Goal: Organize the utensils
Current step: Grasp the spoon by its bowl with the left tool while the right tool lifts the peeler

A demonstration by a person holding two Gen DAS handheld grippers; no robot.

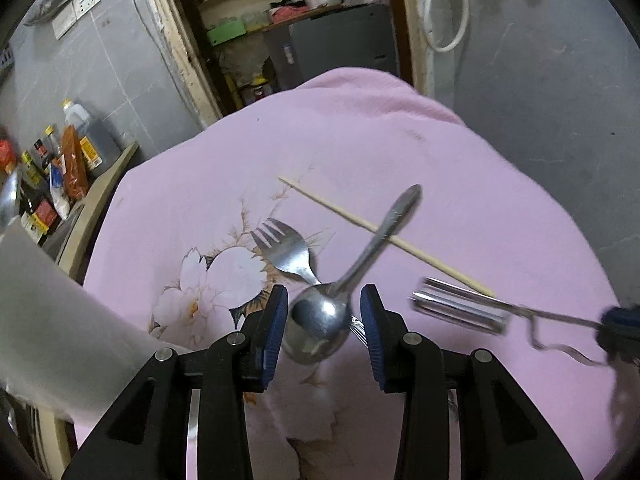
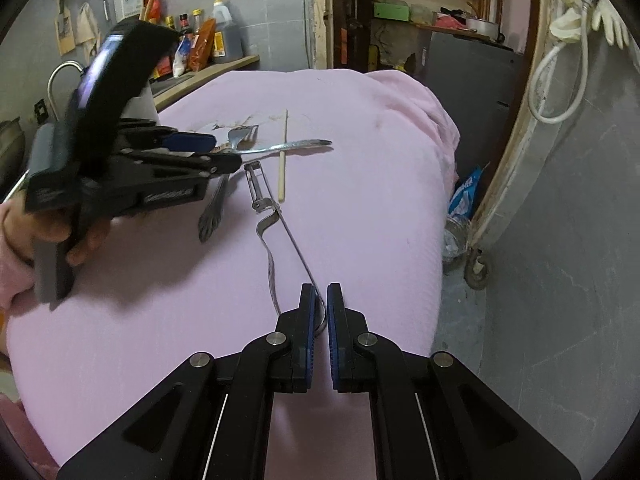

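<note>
Now: spoon and peeler both pinched over the pink cloth

From the left wrist. Shows the left gripper [image 1: 324,300] half closed, pinching the spoon [image 1: 320,320] by the sides of its bowl. Puts the spoon's long axis away from the camera and a little to the right, handle end farthest, crossing above the chopstick [image 1: 384,236]. Finds the chopstick flat on the pink cloth [image 1: 400,140], slanting from upper left to lower right. Finds the fork [image 1: 282,250] with tines to the upper left, handle passing under the spoon bowl. Shows at the right the peeler [image 1: 460,306], blurred, blade end to the left, wire handle leading into the right gripper [image 1: 616,326] at the picture's edge. Leaves bare cloth beyond the chopstick up to the far edge. Has a counter [image 1: 100,184] with bottles close along the left edge.

From the right wrist. Shows the right gripper [image 2: 320,292] pressed almost together on the thin wire handle of the peeler [image 2: 256,188]. Puts its long axis away from the camera, blade end farthest, just beside the chopstick [image 2: 283,156]. Shows at the left the left gripper [image 2: 224,158], carried by a hand [image 2: 60,236], with the spoon [image 2: 288,145] handle level and pointing right. Places the fork [image 2: 240,134] tines behind it. Leaves wide bare cloth [image 2: 360,200] on the right, up to its hanging edge.
</note>
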